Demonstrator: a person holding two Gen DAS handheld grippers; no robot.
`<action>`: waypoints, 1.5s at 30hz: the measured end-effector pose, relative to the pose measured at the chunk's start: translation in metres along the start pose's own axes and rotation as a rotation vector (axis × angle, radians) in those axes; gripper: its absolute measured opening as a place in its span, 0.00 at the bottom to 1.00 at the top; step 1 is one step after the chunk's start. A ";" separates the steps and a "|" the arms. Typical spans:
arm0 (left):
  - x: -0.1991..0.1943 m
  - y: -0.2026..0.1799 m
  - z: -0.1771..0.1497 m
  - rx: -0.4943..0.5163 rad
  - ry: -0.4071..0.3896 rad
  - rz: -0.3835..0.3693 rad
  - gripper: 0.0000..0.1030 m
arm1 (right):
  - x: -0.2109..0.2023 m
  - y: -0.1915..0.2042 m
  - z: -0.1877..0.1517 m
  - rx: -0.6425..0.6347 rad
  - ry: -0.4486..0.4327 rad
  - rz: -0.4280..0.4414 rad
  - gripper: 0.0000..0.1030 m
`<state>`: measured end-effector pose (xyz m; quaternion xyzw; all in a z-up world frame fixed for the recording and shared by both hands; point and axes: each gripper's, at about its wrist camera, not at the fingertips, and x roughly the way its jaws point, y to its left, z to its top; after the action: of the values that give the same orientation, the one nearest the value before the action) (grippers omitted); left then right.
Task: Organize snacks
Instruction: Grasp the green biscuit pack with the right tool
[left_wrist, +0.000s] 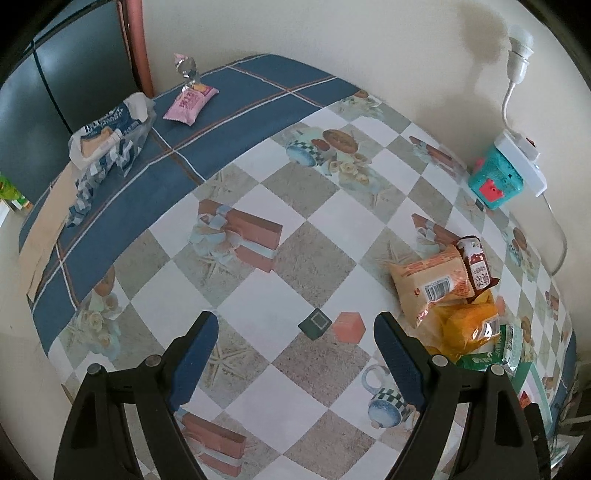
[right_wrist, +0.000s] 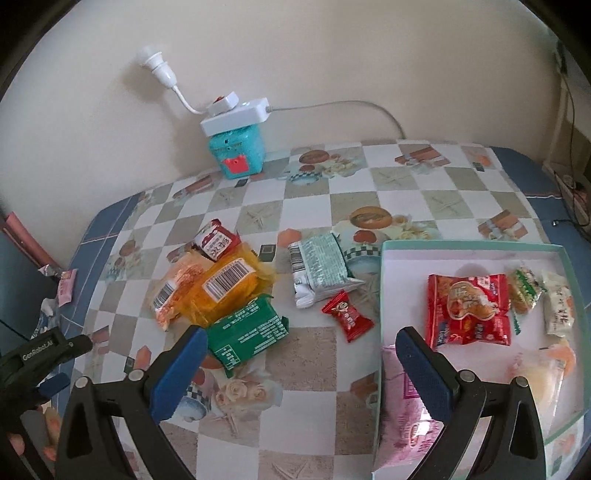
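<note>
- Right now both your left tongs (left_wrist: 297, 363) and right tongs (right_wrist: 301, 373) hang spread and empty over the counter (right_wrist: 402, 184).
- The loose snack pile (right_wrist: 218, 284) lies left of the white tray (right_wrist: 472, 245); grab the green packet (right_wrist: 245, 334) carelessly and you could drag the orange packets (right_wrist: 221, 288) resting on it.
- The small red candy (right_wrist: 347, 315) lies just beside the tray; its slick wrapper may slip.
- The pink packet (left_wrist: 190, 103) is far off; easy to forget.

Soft, even daylight fills both views, and its source cannot be told for sure. Far ahead of the left gripper (left_wrist: 297, 354) a lamp socket (left_wrist: 520, 40) casts a faint blurred shadow on the wall (left_wrist: 332, 33). Fisheye distortion bows the table (right_wrist: 369, 354) ahead of the right gripper (right_wrist: 301, 367), corners go black, and far packets look soft.
</note>
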<state>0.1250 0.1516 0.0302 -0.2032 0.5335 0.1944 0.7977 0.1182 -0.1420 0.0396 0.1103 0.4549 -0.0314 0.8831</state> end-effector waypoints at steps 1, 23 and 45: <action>0.001 0.000 0.000 -0.003 0.002 -0.004 0.84 | 0.001 -0.001 0.000 0.002 0.002 -0.004 1.00; 0.058 -0.044 -0.004 0.046 0.145 -0.077 0.84 | 0.052 0.040 -0.010 -0.132 0.086 0.051 1.00; 0.068 -0.045 0.007 0.034 0.138 -0.056 0.84 | 0.089 0.056 -0.020 -0.240 0.097 0.019 0.93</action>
<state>0.1783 0.1238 -0.0251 -0.2175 0.5845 0.1485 0.7674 0.1631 -0.0789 -0.0341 0.0093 0.4966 0.0370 0.8671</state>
